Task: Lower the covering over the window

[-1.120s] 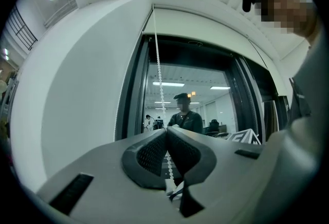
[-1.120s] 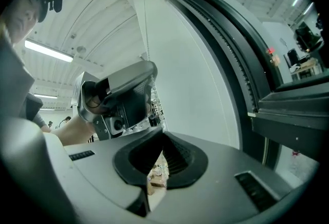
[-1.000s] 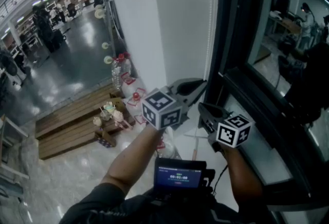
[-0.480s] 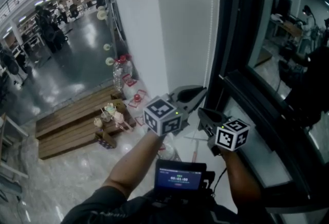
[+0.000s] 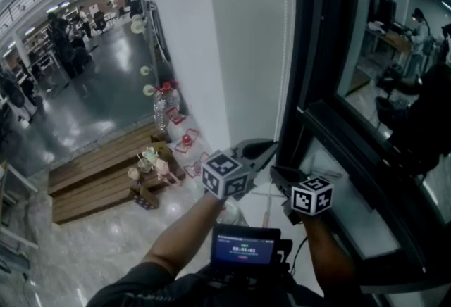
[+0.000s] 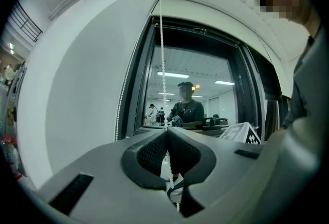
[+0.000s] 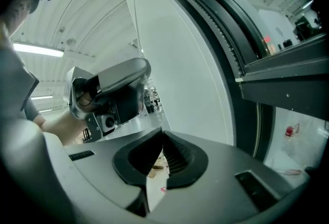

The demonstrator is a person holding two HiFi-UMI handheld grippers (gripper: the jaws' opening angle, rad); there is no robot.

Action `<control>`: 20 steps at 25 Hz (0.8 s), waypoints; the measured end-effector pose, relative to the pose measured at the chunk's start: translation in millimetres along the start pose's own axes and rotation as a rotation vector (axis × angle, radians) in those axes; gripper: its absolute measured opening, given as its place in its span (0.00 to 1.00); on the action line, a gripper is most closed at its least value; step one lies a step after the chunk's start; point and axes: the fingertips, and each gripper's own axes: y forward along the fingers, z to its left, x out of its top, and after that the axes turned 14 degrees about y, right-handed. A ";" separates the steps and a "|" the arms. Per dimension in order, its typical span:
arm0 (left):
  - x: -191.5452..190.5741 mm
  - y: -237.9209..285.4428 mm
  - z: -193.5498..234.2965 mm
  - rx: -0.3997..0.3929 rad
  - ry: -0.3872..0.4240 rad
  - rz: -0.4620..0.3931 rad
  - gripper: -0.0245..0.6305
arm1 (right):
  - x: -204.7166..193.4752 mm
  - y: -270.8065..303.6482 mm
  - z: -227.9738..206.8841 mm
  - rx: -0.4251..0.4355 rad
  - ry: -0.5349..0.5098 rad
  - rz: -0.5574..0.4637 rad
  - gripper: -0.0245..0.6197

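A white bead chain point(image 5: 287, 52) hangs along the white wall beside the dark window frame point(image 5: 313, 52). In the left gripper view the chain point(image 6: 163, 53) runs from the top of the window opening down into my left gripper point(image 6: 166, 130), which is shut on it; loose beads hang below the pads. In the head view the left gripper point(image 5: 271, 147) points at the frame's edge, and my right gripper point(image 5: 276, 172) sits just below and to its right. The right gripper point(image 7: 163, 134) has its tips together with no chain showing between them. The window glass point(image 6: 195, 89) is uncovered.
A window sill point(image 5: 352, 214) runs to the right of my hands. Wooden pallets point(image 5: 99, 165) with small items and water bottles point(image 5: 165, 101) lie on the floor at the left. A screen point(image 5: 243, 249) is at my chest. A person point(image 6: 187, 107) stands behind the glass.
Both grippers have sunk together along the window frame, the left one still shut on the bead chain. They now sit lower in the head view.
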 end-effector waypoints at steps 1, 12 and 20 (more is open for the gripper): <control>-1.3 -0.8 0.0 0.002 -0.003 0.002 0.04 | -1.8 -1.6 -0.5 -0.008 -0.011 0.005 0.06; 0.5 -3.1 1.6 0.000 -0.023 -0.031 0.04 | 78.6 -56.7 37.6 0.035 -0.179 -0.127 0.21; 1.4 -6.6 -7.8 -0.027 -0.020 -0.034 0.04 | 170.1 -55.5 105.1 0.132 -0.277 -0.240 0.21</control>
